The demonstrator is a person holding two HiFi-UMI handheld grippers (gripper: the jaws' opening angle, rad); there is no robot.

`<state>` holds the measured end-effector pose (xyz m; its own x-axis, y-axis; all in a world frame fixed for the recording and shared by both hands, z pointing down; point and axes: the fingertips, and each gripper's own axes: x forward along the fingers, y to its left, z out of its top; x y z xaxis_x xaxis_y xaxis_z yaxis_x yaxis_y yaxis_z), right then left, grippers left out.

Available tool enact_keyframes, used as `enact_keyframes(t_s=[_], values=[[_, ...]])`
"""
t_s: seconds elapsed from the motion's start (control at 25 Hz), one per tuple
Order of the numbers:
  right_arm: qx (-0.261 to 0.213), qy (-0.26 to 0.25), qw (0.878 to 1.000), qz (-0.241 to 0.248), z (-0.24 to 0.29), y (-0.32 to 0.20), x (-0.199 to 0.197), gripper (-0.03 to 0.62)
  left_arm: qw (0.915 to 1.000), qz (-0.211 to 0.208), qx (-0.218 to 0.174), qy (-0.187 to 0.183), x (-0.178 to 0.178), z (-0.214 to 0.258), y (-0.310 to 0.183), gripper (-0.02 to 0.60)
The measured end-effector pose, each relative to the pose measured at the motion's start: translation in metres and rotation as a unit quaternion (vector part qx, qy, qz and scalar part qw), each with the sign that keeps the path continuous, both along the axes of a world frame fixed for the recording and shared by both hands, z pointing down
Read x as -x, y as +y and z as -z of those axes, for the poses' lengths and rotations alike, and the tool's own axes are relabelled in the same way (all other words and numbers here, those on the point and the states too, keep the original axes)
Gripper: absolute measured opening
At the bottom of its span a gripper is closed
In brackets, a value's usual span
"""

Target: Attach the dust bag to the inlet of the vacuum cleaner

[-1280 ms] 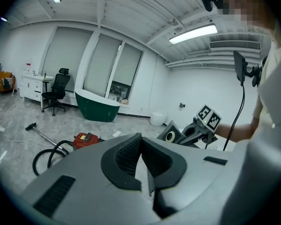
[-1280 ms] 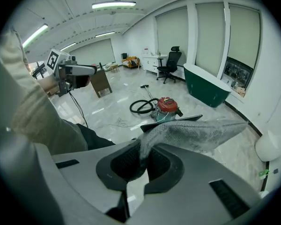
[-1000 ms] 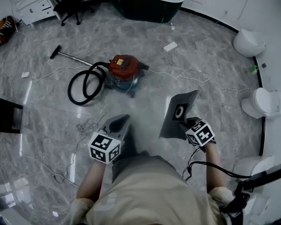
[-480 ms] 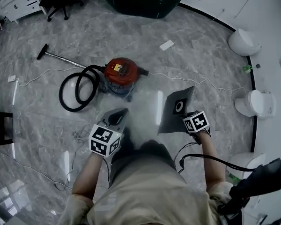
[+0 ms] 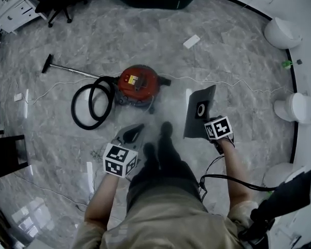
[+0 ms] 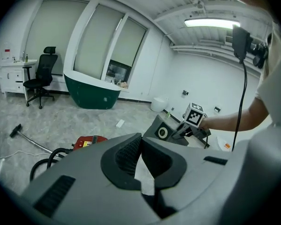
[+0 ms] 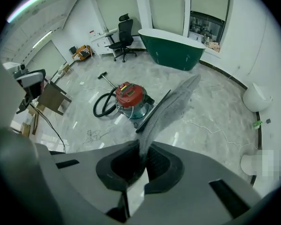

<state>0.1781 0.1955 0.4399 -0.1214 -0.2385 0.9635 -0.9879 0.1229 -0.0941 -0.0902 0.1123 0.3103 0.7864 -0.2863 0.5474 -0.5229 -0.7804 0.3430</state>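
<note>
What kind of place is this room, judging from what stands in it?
Probably a bathroom-fixture showroom or test hall: a green bathtub and what look like white toilets stand on an open marbled floor, with an office chair nearby.

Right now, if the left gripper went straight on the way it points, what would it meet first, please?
Most likely bare floor: the left gripper aims between the vacuum cleaner and the dust bag in the right gripper, touching neither. Depth is hard to judge.
</note>
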Motion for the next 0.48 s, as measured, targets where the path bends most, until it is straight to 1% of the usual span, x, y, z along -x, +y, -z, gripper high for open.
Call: enact_keyframes(t_s=[0.16,0.32,0.4,0.48], values=[[0.015,-0.012,1.0,0.002,-0.042,-0.039,-0.025,0.028,0.9993,-0.001,0.009,-0.037,-0.028,-0.039,-0.038,-0.005],[0.029,-0.015,0.999,0.027,-0.095,-0.081,-0.046,0.028,0.9965,0.005,-0.008,-0.083,-0.055,-0.087,-0.088,-0.005],[0.035,-0.017,0.999,0.035,-0.118,-0.1,-0.051,0.028,0.9951,0.01,-0.014,-0.098,-0.063,-0.107,-0.109,-0.005],[0.043,-0.017,0.998,0.04,-0.139,-0.116,-0.054,0.028,0.9941,0.015,-0.011,-0.107,-0.066,-0.126,-0.124,-0.005]])
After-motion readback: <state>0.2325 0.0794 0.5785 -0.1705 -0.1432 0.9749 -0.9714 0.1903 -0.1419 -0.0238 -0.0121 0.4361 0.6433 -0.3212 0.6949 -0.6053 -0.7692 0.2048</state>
